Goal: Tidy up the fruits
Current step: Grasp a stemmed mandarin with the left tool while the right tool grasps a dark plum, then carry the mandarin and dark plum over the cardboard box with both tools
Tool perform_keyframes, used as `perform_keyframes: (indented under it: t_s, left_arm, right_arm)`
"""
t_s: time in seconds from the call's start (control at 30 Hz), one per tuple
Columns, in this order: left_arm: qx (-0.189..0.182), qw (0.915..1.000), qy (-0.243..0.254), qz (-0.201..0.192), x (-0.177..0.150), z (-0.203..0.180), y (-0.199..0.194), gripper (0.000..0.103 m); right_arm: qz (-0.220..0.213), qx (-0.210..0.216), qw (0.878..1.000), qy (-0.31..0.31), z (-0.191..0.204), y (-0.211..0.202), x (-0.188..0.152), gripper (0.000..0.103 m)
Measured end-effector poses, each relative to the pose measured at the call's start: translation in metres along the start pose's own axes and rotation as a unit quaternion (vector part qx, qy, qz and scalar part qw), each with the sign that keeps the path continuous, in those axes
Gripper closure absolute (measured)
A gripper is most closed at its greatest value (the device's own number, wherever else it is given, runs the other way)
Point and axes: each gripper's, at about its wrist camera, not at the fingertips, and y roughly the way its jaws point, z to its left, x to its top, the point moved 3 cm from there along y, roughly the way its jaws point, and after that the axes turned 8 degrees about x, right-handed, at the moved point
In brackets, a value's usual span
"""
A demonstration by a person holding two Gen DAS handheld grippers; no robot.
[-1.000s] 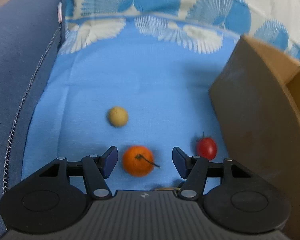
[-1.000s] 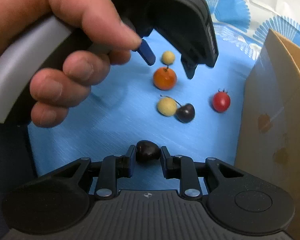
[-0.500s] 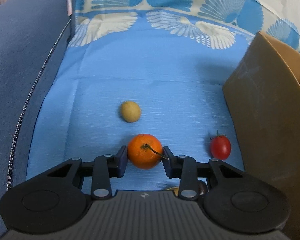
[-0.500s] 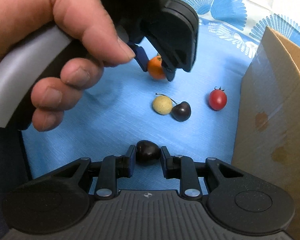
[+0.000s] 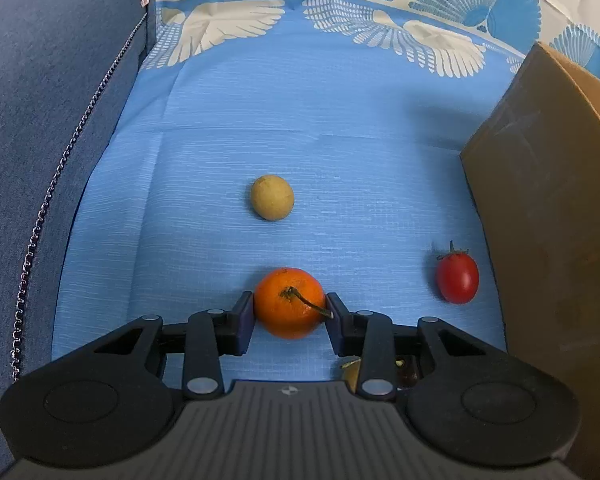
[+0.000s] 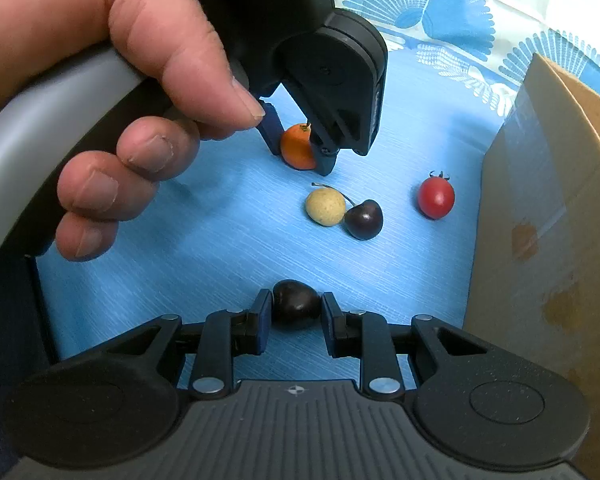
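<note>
A cardboard box (image 5: 548,208) stands at right on the blue cloth (image 5: 300,128). The left gripper (image 5: 290,312), jaws just closed, pinches the orange (image 5: 289,304) mid-cloth; the right gripper (image 6: 296,312) pinches a dark fruit (image 6: 296,307) nearer.

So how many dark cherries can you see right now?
2. One dark cherry is clamped in the right gripper. The other cherry lies on the blue cloth, touching a yellow fruit. More may sit hidden in the cardboard box.
</note>
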Motion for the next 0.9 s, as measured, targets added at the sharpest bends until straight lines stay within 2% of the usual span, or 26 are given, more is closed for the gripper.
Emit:
perform_keyframes:
  t_s: [0.17,0.4,0.5,0.63,0.77,0.9]
  left_arm:
    - [-0.006,0.9995,-0.013,-0.027,0.003,0.002,-0.012,0.062]
    - [-0.021,0.9932,-0.038,-0.108,0.008,0.007,-0.054,0.062]
    - [-0.021,0.9855,-0.049,-0.161,0.006,0.011,-0.083,0.062]
    - [-0.046,0.9673,-0.074,-0.238,-0.002,0.020,-0.122,0.062]
    - [-0.070,0.9565,-0.113,-0.260,-0.010,0.031,-0.145,0.062]
    - [-0.083,0.9497,-0.125,-0.275,-0.020,0.035,-0.161,0.062]
  right_arm:
    - [-0.009,-0.005,1.000,-0.007,0.003,-0.005,0.001,0.076]
    - [-0.065,-0.021,0.998,-0.007,0.005,-0.036,0.005,0.076]
    - [-0.101,-0.032,0.994,-0.008,0.006,-0.056,0.008,0.076]
    - [-0.150,-0.042,0.987,-0.028,0.010,-0.085,0.007,0.076]
    - [-0.171,-0.054,0.983,-0.043,0.010,-0.105,-0.001,0.076]
    - [-0.176,-0.062,0.982,-0.043,0.003,-0.119,-0.012,0.076]
